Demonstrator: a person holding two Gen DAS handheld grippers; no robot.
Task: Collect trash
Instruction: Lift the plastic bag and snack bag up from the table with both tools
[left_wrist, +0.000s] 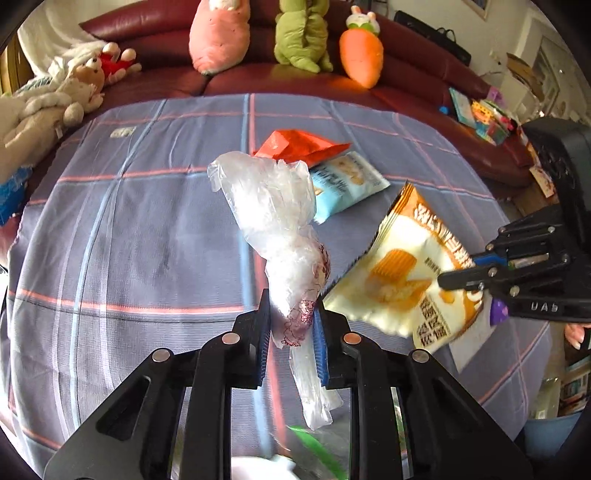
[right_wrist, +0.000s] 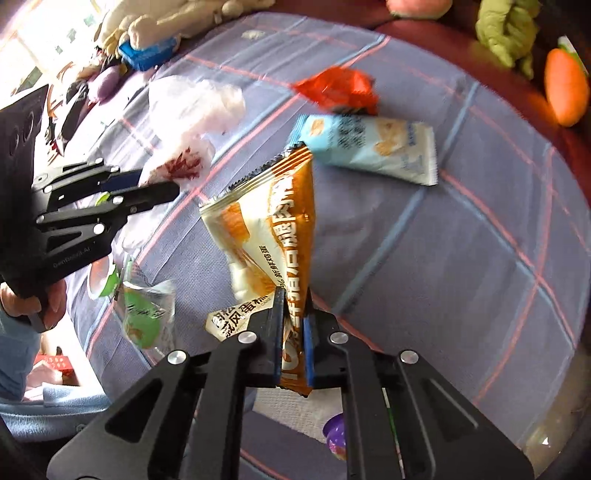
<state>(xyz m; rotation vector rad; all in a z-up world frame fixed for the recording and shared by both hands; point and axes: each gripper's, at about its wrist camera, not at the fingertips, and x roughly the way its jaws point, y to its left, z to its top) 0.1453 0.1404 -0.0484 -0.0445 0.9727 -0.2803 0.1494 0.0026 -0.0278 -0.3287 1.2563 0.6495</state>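
Grippers both loaded: left gripper (left_wrist: 291, 325) clamps the plastic bag (left_wrist: 273, 218), right gripper (right_wrist: 293, 332) pinches the orange packet (right_wrist: 269, 229), both lifted above the tablecloth (left_wrist: 129, 240) for binning. Red wrapper (left_wrist: 299, 146) and blue packet (left_wrist: 347, 181) lie on tablecloth beyond.

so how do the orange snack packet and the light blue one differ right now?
The orange packet is pinched in the right gripper and lifted off the cloth; the light blue packet lies flat on the tablecloth, untouched. The orange packet stands tilted on end; the blue one lies on its side. Both are printed snack packets with crimped ends.
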